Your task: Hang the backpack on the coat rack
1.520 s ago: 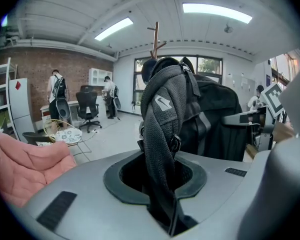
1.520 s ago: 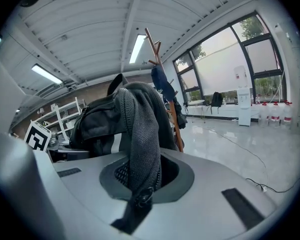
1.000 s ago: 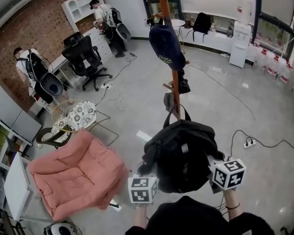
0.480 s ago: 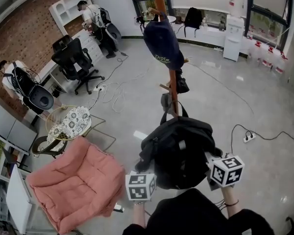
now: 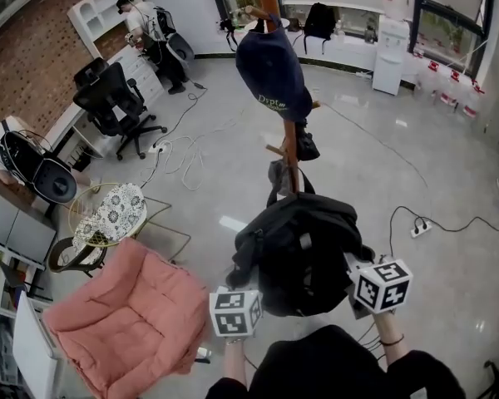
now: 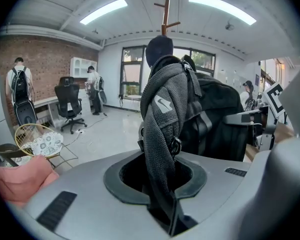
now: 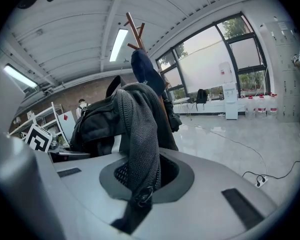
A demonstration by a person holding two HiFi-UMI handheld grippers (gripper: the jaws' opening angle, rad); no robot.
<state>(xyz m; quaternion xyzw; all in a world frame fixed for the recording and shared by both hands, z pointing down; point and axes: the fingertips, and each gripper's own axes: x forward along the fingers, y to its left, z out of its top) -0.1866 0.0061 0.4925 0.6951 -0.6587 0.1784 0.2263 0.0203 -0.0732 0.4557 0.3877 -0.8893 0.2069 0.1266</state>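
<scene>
A black backpack (image 5: 303, 252) hangs in front of me, carried between both grippers. My left gripper (image 5: 248, 288) is shut on a grey mesh shoulder strap (image 6: 162, 144) that runs down between its jaws. The right gripper (image 5: 353, 277) is shut on the other mesh strap (image 7: 137, 144). The bag's top handle (image 5: 285, 191) points toward the wooden coat rack (image 5: 293, 152), which stands just beyond the bag. A navy cap (image 5: 274, 69) hangs high on the rack, and small dark items (image 5: 306, 146) hang on lower pegs. The rack's top pegs (image 6: 165, 16) show above the bag in the left gripper view.
A pink armchair (image 5: 121, 314) and a round wire side table (image 5: 108, 214) sit on the left. Cables and a power strip (image 5: 417, 229) lie on the grey floor. An office chair (image 5: 108, 102), desks and people are at the far left; a water dispenser (image 5: 392, 44) stands by the windows.
Both grippers have carried the backpack closer to the coat rack; the rack and cap now sit nearer and lower in the head view. The grips on the straps are unchanged.
</scene>
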